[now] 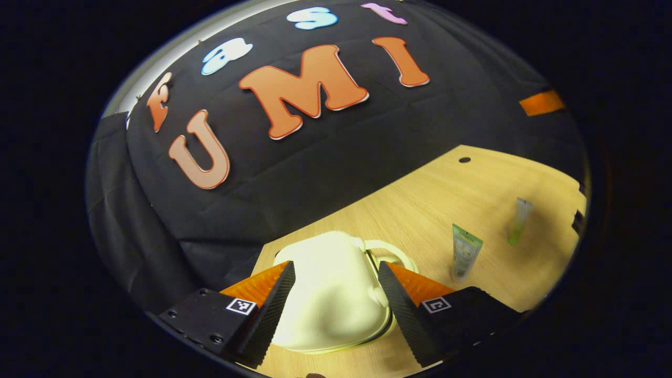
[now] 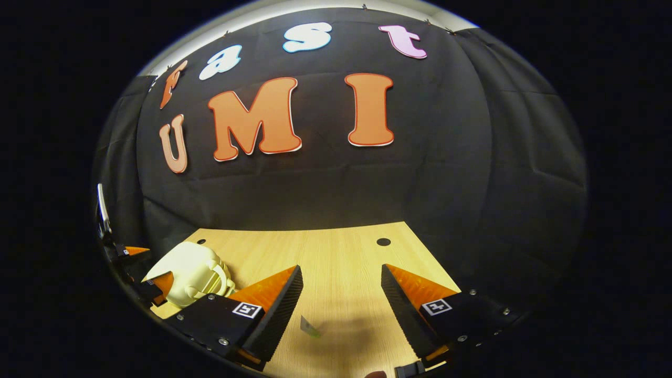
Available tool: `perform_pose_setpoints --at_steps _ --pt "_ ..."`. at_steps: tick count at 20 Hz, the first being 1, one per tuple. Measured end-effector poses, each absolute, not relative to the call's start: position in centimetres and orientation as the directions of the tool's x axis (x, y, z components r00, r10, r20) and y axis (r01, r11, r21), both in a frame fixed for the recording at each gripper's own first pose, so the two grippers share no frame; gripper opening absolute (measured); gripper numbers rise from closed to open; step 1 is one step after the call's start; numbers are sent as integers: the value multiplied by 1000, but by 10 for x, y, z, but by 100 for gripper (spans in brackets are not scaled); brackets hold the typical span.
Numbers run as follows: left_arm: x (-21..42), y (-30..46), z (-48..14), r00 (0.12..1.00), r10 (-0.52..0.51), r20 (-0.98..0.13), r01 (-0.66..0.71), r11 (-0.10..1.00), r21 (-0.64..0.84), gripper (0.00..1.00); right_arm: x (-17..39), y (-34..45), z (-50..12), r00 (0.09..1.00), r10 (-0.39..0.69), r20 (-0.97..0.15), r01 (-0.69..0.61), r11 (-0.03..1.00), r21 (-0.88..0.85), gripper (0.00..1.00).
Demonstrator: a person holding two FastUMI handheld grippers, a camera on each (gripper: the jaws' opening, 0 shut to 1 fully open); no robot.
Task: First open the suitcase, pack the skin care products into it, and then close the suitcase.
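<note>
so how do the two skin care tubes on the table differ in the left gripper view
The nearer tube looks larger and sharper, with a green top edge over a pale printed body; the farther tube looks smaller and blurred, pale at the top and green towards its base. The nearer one stands closer to the suitcase, the farther one nearer the table's far side. Both stand upright on the wooden table, outside the closed suitcase.

One cream suitcase (image 1: 331, 294), two skin care tubes (image 1: 464, 252) (image 1: 520, 220), and one wooden table (image 1: 472, 184).
</note>
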State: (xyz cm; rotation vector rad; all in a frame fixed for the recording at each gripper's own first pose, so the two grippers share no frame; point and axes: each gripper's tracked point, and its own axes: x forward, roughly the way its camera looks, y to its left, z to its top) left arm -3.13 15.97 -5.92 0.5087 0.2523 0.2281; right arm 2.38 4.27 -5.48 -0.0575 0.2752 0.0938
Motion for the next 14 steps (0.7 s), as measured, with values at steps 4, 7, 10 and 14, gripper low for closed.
perform_pose_setpoints --at_steps 4,7,10,14 --pt "-19 150 -93 937 248 -247 -48 790 611 98 24 26 -65 951 46 -306 -62 997 -41 95" --pt "-8 139 -116 928 217 -303 34 760 650 98 24 14 -70 946 20 -324 -32 999 -32 95" --pt "-4 139 -135 908 230 -351 83 722 687 98 26 2 -75 941 -1 -339 -9 1000 -26 95" --pt "14 139 -152 888 248 -387 128 676 726 98 29 -10 -81 933 -25 -359 18 1000 -23 95"
